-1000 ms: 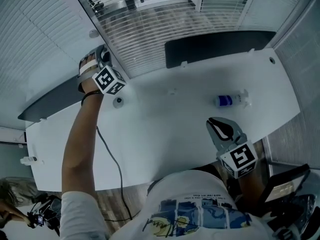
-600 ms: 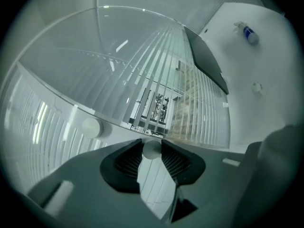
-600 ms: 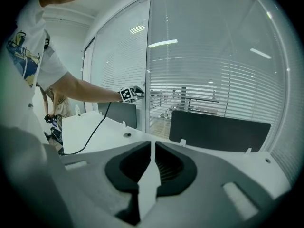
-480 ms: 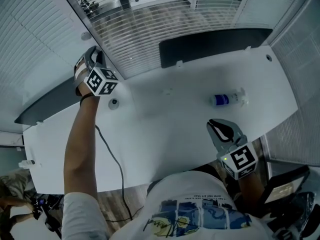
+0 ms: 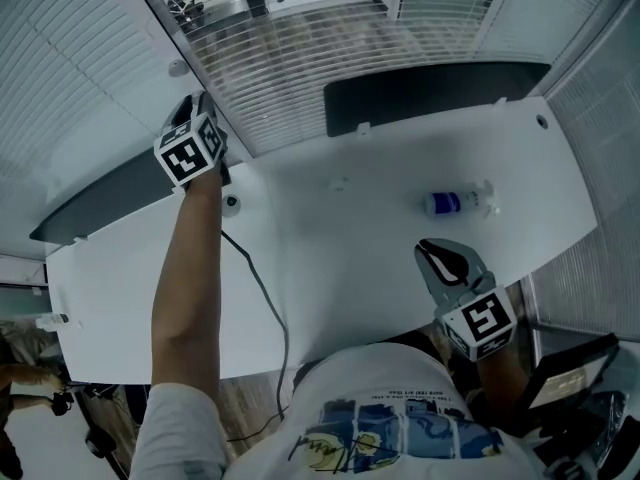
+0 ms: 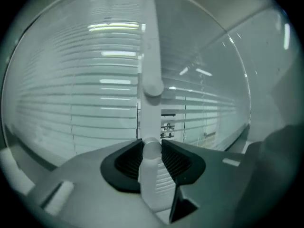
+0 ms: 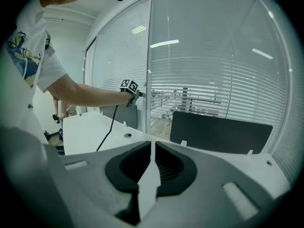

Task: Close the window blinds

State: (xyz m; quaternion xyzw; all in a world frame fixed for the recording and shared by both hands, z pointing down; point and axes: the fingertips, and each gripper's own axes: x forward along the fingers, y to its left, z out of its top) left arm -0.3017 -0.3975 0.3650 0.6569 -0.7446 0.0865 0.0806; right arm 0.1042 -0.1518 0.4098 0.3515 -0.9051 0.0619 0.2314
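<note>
The window blinds [image 5: 300, 58] hang behind the desk, their slats [image 6: 85, 103] tilted partly apart so the room beyond shows through. A white tilt wand [image 6: 151, 80] hangs in front of them. My left gripper [image 5: 198, 108] is raised at the blinds' left edge. Its jaws have just been closing and are now shut on the wand's lower end [image 6: 152, 148]. My right gripper [image 5: 443, 255] rests low over the desk's near edge, shut with nothing in it [image 7: 153, 148]; from its view the left gripper [image 7: 129, 87] shows at the window frame.
A white desk [image 5: 330, 258] stands under the window with a black divider panel [image 5: 430, 93] at its back. A small bottle [image 5: 452, 201] lies on it at the right. A black cable [image 5: 255, 288] runs from a grommet [image 5: 232, 202] off the front edge.
The left gripper has rolled about its own axis while holding the wand; its marker cube shows a different face and the forearm has swung slightly right. The right gripper has not moved.
</note>
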